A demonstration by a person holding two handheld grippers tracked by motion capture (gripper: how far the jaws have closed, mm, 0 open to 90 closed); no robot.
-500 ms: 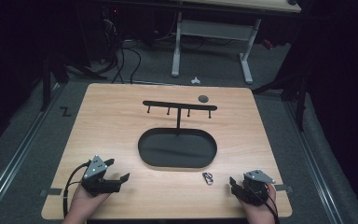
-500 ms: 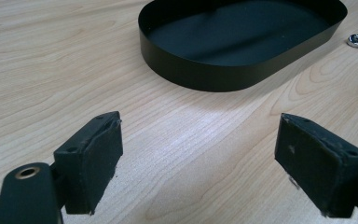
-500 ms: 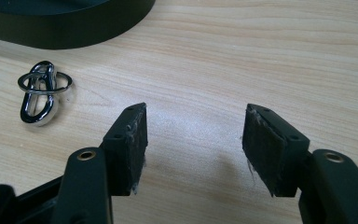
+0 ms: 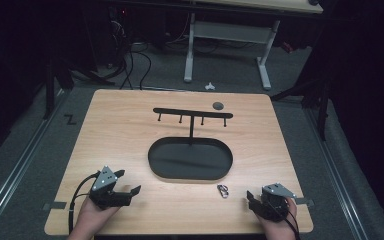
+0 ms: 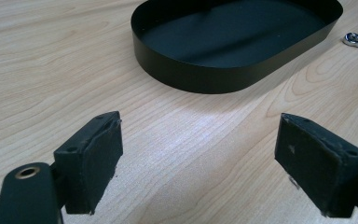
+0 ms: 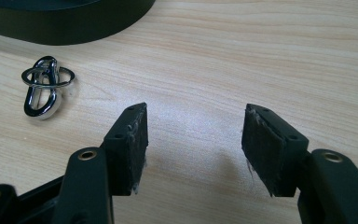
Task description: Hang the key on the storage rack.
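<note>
— Dark floor and cables ringed the pale wood surface [image 4: 130,140]. What was on it, from the left?

— At the near left corner the left tongs [image 4: 128,191] rested low, jaws spread wide with nothing between them. In the left gripper view they faced bare wood, with the tray [image 5: 205,77] ahead.

— And the middle?

— That black oval tray [image 4: 152,162] sat there, with nothing showing inside it, and a black rack [image 4: 192,113] with small pegs rose behind it. A small dark disc [image 4: 218,105] lay beside the rack's right end.

— The clip?

— The clip [image 4: 223,191], a shiny metal piece with a ring through it, lay flat just in front of the tray's near right rim, not touching it. The right tongs [image 4: 251,199] sat near it at the right corner, jaws apart and holding nothing. In the right gripper view the clip [image 6: 44,88] lay left of the line between the jaws.

— What might have gone wrong?

— My guess: it was small, smooth and flat on the wood, so pads closing off-centre could have skidded it toward the tray wall, or pinched only the loose ring and left the body dangling. A straight push forward would have missed it.
</note>
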